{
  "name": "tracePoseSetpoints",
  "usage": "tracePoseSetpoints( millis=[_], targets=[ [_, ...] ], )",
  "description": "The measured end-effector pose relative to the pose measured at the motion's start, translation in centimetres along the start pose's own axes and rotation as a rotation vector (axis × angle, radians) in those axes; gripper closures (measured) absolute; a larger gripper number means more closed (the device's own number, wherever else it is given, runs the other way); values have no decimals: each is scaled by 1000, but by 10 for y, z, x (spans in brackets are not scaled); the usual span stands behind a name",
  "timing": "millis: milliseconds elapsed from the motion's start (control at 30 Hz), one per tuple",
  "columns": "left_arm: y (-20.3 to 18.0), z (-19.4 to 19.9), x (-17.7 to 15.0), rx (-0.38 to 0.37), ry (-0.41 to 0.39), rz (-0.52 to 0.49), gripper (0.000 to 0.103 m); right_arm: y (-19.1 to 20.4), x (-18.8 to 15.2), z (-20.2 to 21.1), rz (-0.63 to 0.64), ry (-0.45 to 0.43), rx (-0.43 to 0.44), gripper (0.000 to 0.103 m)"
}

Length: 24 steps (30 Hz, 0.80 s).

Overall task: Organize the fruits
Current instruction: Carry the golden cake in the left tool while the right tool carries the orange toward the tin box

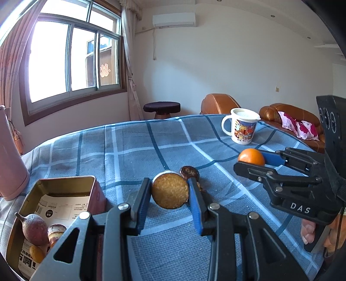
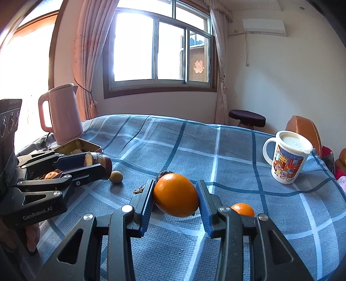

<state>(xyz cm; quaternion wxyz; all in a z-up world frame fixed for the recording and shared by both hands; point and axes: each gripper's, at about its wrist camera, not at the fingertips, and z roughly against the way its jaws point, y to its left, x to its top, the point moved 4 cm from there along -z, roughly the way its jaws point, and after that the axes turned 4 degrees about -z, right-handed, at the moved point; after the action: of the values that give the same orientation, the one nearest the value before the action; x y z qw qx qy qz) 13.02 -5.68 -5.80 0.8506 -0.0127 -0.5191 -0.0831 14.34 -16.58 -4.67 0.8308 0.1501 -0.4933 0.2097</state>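
Gripping with both tools, we hold fruit over the checked cloth (image 1: 134,151). Our left gripper (image 1: 169,192) pinches a tan cut-faced fruit (image 1: 170,191) between its blue pads, just right of the tin (image 1: 64,183), which holds three fruits. Our right gripper (image 2: 175,197) clamps an orange (image 2: 175,197); a smaller orange (image 2: 242,209) lies beside it. A mug (image 2: 286,160) stands well apart.

White walls enclose the room. A sliding window (image 2: 160,49) admits bright daylight, flanked by pink curtains (image 2: 86,56). An air conditioner (image 1: 174,19), dark round stool (image 1: 161,107) and brown leather sofa (image 1: 287,112) are present.
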Motion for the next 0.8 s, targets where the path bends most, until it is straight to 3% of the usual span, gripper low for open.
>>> tracePoseSetpoints(
  millis=[800],
  targets=[
    [-2, 19, 1, 22, -77, -7, 67, 4, 1, 23, 14, -112, -16, 62]
  ],
)
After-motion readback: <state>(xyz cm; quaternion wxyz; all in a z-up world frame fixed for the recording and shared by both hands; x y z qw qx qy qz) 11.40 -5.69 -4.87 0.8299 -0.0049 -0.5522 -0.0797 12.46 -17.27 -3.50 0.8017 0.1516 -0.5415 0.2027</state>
